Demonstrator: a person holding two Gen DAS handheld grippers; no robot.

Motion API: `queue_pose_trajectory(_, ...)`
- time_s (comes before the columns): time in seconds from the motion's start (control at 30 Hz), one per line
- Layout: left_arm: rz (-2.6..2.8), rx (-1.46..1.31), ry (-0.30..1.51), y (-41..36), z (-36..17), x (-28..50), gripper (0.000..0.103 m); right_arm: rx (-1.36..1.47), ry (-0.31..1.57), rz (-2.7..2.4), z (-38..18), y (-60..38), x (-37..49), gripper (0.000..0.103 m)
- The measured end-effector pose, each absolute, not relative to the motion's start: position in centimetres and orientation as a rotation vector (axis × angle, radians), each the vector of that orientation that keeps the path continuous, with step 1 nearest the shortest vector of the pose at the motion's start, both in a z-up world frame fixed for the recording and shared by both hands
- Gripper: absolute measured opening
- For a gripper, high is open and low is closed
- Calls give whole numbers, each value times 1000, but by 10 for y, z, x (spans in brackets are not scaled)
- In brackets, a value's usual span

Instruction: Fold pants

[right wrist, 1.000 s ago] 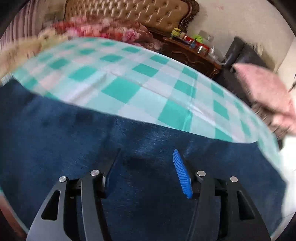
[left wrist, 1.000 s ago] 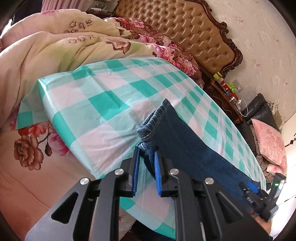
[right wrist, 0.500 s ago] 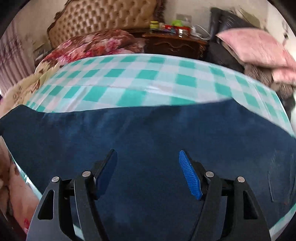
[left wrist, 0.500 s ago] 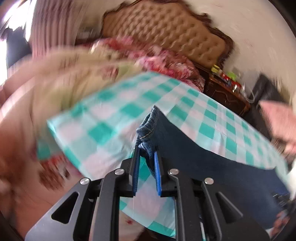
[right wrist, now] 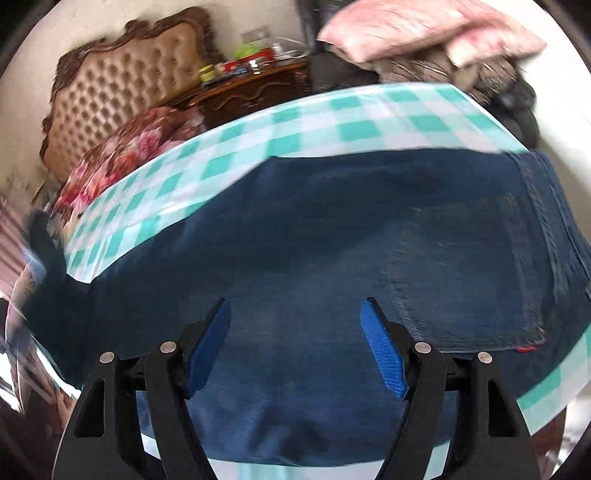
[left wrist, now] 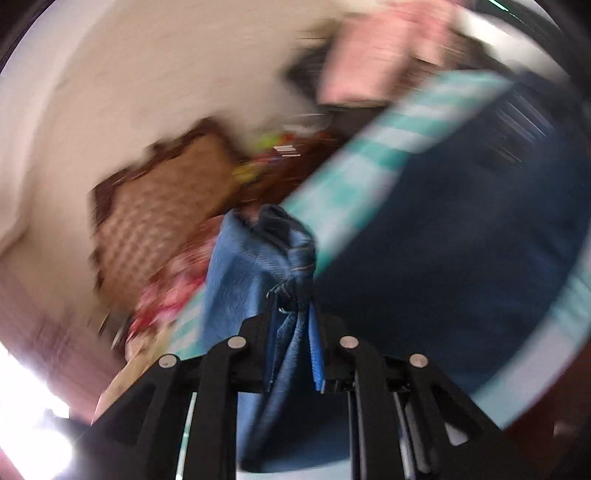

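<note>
Dark blue jeans (right wrist: 332, 221) lie across a teal-and-white checked cloth (right wrist: 332, 122), with a back pocket (right wrist: 461, 280) at the right. My right gripper (right wrist: 294, 306) hovers over the middle of the denim, open, with nothing between its blue pads. In the blurred left wrist view my left gripper (left wrist: 293, 314) pinches a bunched end of the jeans (left wrist: 258, 258), lifted off the cloth with its paler inside showing. Its jaws are opening slightly, with the denim still between them. The rest of the jeans (left wrist: 461, 258) stretches to the right on the checked cloth (left wrist: 369, 162).
A tufted tan headboard (right wrist: 122, 92) and a floral quilt (right wrist: 129, 155) lie beyond the cloth at the left. A dark wooden nightstand (right wrist: 251, 88) carries bottles. Pink pillows (right wrist: 424, 26) are piled at the back right.
My left gripper swung quickly and rolled over, carrying the jeans end off the cloth; its view is now blurred. My right gripper opened wider and moved along the jeans toward the pocket.
</note>
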State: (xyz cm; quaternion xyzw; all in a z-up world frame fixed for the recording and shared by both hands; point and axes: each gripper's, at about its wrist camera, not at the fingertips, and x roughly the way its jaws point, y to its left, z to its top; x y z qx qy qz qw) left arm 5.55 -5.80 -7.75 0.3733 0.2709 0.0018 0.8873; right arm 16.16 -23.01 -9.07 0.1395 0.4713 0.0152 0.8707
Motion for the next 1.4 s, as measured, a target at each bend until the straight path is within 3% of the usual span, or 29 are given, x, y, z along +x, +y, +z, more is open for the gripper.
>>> queue_pose_trajectory(0.03, -49, 794, 585, -76, -100, 50, 22, 312, 999, 38, -94, -236, 160, 70)
queue_pose_trajectory(0.1, -38, 847, 573, -91, -121, 40, 49, 352, 1019, 67, -99, -244, 158, 70)
queue_pose_trajectory(0.17, -20, 836, 538, -89, -122, 32, 61, 382, 1035, 104, -101, -246, 158, 70)
queue_pose_trajectory(0.53, -118, 764, 594, -78, -125, 37, 62, 482, 1138, 301, -107, -209, 171, 70)
queue_pose_trajectory(0.63, -168, 766, 626, -79, -131, 42, 52, 536, 1169, 357, -108, -205, 174, 71)
queue_pose_trajectory(0.7, -219, 741, 651, -84, -132, 46, 25, 556, 1195, 366, -109, -203, 176, 72)
queue_pose_trajectory(0.77, -224, 730, 649, -87, -132, 47, 21, 560, 1212, 375, -108, -200, 179, 73)
queue_pose_trajectory(0.97, -221, 547, 590, -60, -95, 47, 16, 635, 1284, 438, -108, -185, 192, 80)
queue_pose_trajectory(1.27, -232, 456, 558, -48, -70, 39, 13, 666, 1389, 550, -120, -133, 231, 80)
queue_pose_trajectory(1.33, -240, 448, 554, -49, -70, 34, 13, 629, 1401, 556, -124, -124, 241, 74)
queue_pose_trajectory(1.37, -243, 446, 554, -49, -69, 35, 13, 601, 1402, 557, -126, -118, 247, 65)
queue_pose_trajectory(1.4, -246, 452, 553, -48, -70, 36, 13, 564, 1389, 557, -126, -115, 253, 48)
